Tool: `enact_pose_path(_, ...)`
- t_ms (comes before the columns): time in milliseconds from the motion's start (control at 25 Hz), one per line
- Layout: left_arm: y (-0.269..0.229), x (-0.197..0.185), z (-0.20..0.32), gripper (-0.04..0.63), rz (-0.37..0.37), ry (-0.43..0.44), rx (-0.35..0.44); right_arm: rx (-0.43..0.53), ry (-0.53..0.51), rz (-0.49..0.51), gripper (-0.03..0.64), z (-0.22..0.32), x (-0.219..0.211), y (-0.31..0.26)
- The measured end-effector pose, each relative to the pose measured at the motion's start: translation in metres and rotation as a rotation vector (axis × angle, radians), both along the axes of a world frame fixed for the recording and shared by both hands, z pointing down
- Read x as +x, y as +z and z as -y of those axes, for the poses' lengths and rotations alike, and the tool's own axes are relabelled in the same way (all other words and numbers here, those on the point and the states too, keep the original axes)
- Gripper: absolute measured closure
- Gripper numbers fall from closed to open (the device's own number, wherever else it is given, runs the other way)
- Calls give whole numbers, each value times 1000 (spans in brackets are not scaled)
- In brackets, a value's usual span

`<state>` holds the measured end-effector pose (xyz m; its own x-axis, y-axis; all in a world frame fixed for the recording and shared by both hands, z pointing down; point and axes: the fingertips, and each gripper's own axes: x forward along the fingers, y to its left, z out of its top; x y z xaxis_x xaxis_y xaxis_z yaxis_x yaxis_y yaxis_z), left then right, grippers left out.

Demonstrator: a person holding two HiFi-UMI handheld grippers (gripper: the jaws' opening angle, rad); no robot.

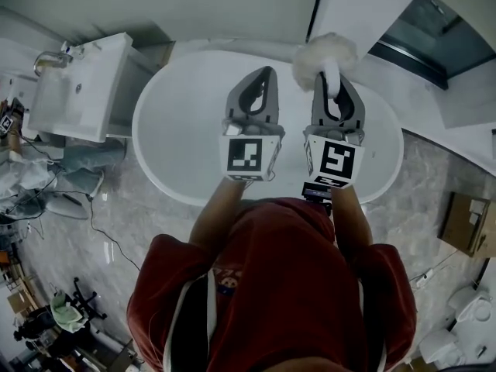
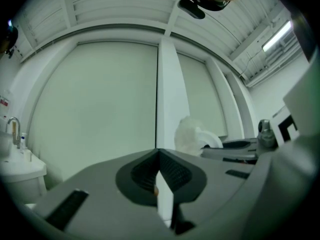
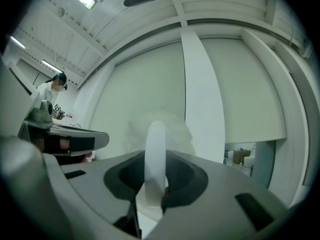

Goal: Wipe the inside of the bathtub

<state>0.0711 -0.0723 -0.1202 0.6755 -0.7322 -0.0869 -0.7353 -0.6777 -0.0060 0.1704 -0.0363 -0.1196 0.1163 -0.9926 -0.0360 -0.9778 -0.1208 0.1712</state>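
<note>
Grey veined stone covered the floor [image 1: 116, 223], and pale plain walls closed the room behind. At the upper left of the head view stood 1 white washbasin [image 1: 77, 91] with 1 tap [image 1: 48, 59]. At centre lay 1 white oval bathtub [image 1: 178, 122], its inside bare and smooth.

2 grippers reached over the tub from the lower middle of the frame. The left gripper [image 1: 268, 70] had its jaws pressed together with nothing between them, as its own view confirmed [image 2: 159, 151]. The right gripper [image 1: 332, 82] was clamped on the white handle of 1 fluffy white duster [image 1: 322, 53], whose head sat over the tub's far rim at upper centre-right; contact with the tub could not be judged. 1 cardboard box [image 1: 465, 223] lay on the floor at the right edge.

The left gripper view alone caught the duster [image 2: 192, 134] from the side, with the tap [image 2: 12, 129] at its left edge. The right gripper view showed the handle [image 3: 155, 154] rising between the jaws, and only there did 1 other person [image 3: 50, 91] appear, at the left.
</note>
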Motion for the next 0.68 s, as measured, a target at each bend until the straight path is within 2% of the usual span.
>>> enact_pose_path(280, -16, -8, -4, 580, -22, -10, 30, 26, -8, -21, 527, -4, -1, -9)
enact_pose_path(480, -9, -7, -5, 580, -53, -17, -13, 21, -6, -20, 528, -10, -1, -10)
enact_pose_path(680, -23, -7, -3, 580, -31, -14, 26, 23, -5, -19, 528, -3, -7, -16)
